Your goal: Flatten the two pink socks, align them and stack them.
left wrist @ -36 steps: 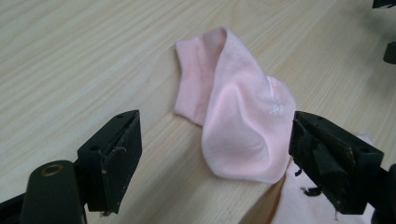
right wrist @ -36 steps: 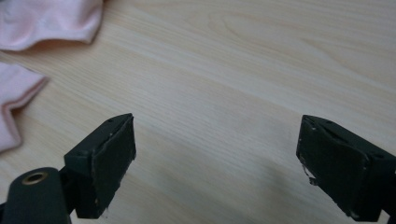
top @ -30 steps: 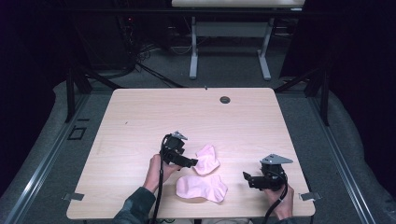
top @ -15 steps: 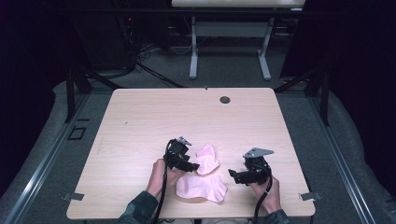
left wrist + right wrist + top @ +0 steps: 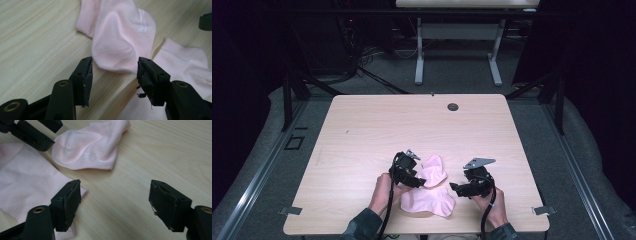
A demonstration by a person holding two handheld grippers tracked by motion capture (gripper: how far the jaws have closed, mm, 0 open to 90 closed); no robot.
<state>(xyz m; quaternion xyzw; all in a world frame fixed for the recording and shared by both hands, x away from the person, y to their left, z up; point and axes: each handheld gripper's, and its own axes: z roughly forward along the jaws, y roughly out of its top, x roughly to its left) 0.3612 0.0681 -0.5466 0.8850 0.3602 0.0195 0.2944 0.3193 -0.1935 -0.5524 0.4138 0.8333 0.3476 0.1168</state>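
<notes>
Pale wooden worktop (image 5: 377,125) on a dark floor carries two pink socks near its six o'clock edge. One folded sock (image 5: 434,171) lies at twelve o'clock of the flat sock (image 5: 427,202), just beside it. Left gripper (image 5: 113,72) fingers have just been closing; they stand apart around the folded sock's end, not pressing it. Right gripper (image 5: 115,202) fingers, also closing, gape over bare wood at three o'clock of the flat sock

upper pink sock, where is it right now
In the high view the upper pink sock lies near the table's front edge, beside the left gripper, just above the lower sock.
</notes>
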